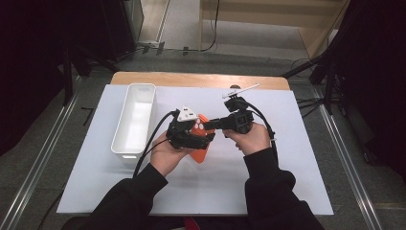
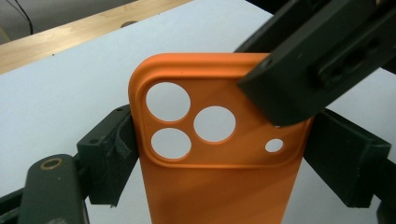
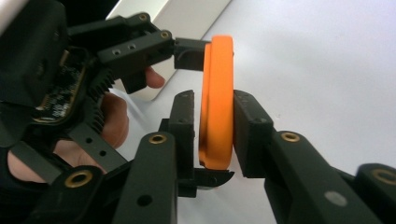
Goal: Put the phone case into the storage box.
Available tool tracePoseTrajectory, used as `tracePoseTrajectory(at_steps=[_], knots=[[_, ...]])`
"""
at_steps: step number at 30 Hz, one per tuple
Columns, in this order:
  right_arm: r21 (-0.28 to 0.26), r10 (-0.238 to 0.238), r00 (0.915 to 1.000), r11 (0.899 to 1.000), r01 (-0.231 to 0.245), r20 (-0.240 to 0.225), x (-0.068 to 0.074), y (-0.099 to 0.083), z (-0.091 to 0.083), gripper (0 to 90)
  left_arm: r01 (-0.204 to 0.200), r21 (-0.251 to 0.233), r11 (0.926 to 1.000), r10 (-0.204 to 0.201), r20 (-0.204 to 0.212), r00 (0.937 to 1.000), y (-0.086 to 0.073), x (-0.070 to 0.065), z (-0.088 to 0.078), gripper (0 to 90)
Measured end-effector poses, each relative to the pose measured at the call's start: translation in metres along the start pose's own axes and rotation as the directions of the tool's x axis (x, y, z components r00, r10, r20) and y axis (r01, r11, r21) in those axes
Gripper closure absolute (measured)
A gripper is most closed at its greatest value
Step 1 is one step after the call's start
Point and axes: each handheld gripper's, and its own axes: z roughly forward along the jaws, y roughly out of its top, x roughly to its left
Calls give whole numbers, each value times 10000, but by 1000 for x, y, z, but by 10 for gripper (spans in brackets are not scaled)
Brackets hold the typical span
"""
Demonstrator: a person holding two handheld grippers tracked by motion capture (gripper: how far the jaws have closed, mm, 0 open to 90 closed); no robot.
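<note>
Work in hand: the two tools are sharing an orange phone case (image 2: 219,154) above the desk (image 1: 287,182); it looks like a hand-over or a joint hold.
Left tool (image 1: 189,139): its pads are pressing on the two long edges of the case, so it is gripping across the width, as the left gripper view shows.
Right tool (image 3: 215,135): its jaws are straddling the case's top end, one on each face; the far pad looks to be touching, while the near one seems to be standing a hair off. Whether it is truly clamping, I cannot tell for sure.
Case place: between both tools, off the desk, its camera end toward the right tool.
Done so far: case is lifted and held.
Left to do: probably passing it on or placing it, perhaps into the white bin (image 1: 136,120) beside the left tool; that is a guess.
Count: one case, with three big holes and one small; one bin; two tools; one desk.
</note>
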Motion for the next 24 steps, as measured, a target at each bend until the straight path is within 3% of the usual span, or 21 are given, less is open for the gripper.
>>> tracePoseTrajectory(at_steps=[10, 19, 24], knots=[[-365, -315, 9991, 9988, 325, 278, 2, 1, -23, 637, -47, 275, 9996, 42, 175, 9998, 2, -2, -1, 163], [-524, -307, 9988, 9981, 327, 382, -7, -2, -35, 598, 57, 478, 9988, -89, 661, 9978, 7, -1, -7, 163], [-553, -563, 9969, 9967, 593, 549, -12, -3, -35, 546, 127, 557, 9984, -180, 963, 9952, 10, 1, -12, 163]])
